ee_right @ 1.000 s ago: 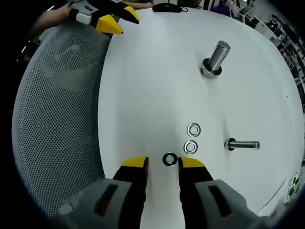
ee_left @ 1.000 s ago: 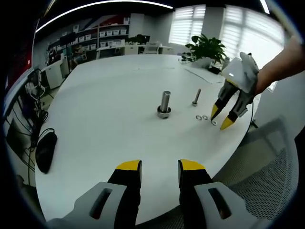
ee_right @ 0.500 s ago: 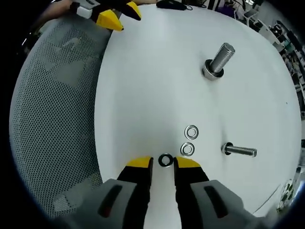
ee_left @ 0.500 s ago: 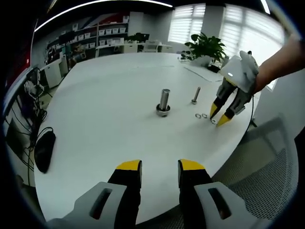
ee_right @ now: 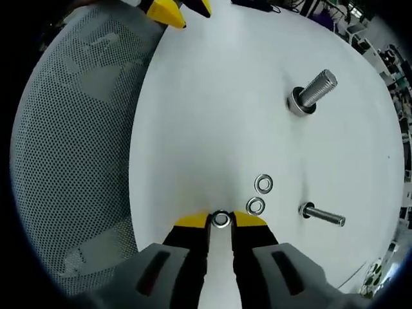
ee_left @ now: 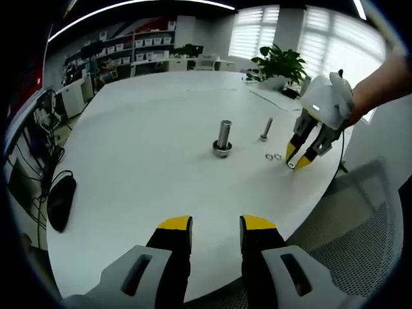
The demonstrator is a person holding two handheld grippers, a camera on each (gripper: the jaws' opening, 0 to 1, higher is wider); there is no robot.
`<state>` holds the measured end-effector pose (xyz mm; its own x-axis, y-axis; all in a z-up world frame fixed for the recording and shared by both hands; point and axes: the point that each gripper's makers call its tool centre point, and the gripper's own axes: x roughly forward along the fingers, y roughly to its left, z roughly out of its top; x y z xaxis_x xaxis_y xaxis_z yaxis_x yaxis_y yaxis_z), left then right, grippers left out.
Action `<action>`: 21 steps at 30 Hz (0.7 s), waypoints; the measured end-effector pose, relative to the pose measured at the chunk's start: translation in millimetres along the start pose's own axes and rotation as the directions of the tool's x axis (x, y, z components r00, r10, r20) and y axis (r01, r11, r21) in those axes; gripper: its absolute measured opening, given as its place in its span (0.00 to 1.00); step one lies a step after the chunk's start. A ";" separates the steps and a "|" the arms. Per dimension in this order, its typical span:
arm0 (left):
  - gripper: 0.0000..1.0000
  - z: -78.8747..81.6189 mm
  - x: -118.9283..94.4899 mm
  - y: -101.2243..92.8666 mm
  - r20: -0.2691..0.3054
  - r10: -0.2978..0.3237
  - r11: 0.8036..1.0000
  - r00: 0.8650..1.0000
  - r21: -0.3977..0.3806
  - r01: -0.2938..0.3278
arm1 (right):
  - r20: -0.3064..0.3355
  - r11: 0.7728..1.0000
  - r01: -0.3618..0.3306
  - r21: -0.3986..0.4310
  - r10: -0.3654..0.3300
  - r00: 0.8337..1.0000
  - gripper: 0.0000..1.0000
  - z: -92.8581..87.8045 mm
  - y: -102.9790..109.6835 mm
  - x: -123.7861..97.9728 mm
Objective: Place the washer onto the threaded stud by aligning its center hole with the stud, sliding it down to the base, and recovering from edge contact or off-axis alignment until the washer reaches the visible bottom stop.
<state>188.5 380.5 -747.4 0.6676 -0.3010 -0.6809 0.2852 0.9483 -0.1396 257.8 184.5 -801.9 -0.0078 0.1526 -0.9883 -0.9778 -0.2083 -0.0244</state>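
The threaded stud (ee_left: 223,138) (ee_right: 312,92) stands upright on its wide base near the middle of the white table (ee_left: 141,148). My right gripper (ee_right: 221,221) (ee_left: 297,161) is shut on a small dark washer (ee_right: 221,219) (ee_left: 291,165) at the table's near edge, well short of the stud. I cannot tell whether the washer touches the table. Two more washers (ee_right: 263,184) (ee_right: 255,206) (ee_left: 273,156) lie flat just beyond it. My left gripper (ee_left: 216,225) hangs open with nothing in it over the table's edge, and its yellow tips (ee_right: 170,9) reach into the right gripper view.
A thin bolt (ee_left: 265,129) (ee_right: 324,214) stands on its head near the washers. A grey mesh chair (ee_right: 71,129) (ee_left: 360,225) sits against the table edge. A black mouse (ee_left: 61,203) lies at the far left, a potted plant (ee_left: 280,64) at the back.
My right gripper's jaws have narrowed from open on both sides of the washer to shut on it. The left gripper has stayed open and nearly still.
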 end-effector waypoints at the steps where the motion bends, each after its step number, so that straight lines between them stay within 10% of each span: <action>1: 0.28 -0.4 0.0 -0.3 -0.002 -0.001 1.000 1.000 -0.001 0.001 | 0.005 1.000 -0.005 0.016 0.005 1.000 0.15 0.1 -0.7 -0.2; 21: 0.28 1.7 -1.2 0.0 0.008 -0.002 1.000 1.000 -0.012 0.002 | 0.092 0.994 -0.027 0.109 0.017 0.996 0.04 2.6 -3.9 -1.5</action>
<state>188.9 380.7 -745.4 0.6726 -0.3038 -0.6748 0.2787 0.9487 -0.1494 261.1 187.6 -799.9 -0.0437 0.2371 -0.9705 -0.9942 -0.1062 0.0188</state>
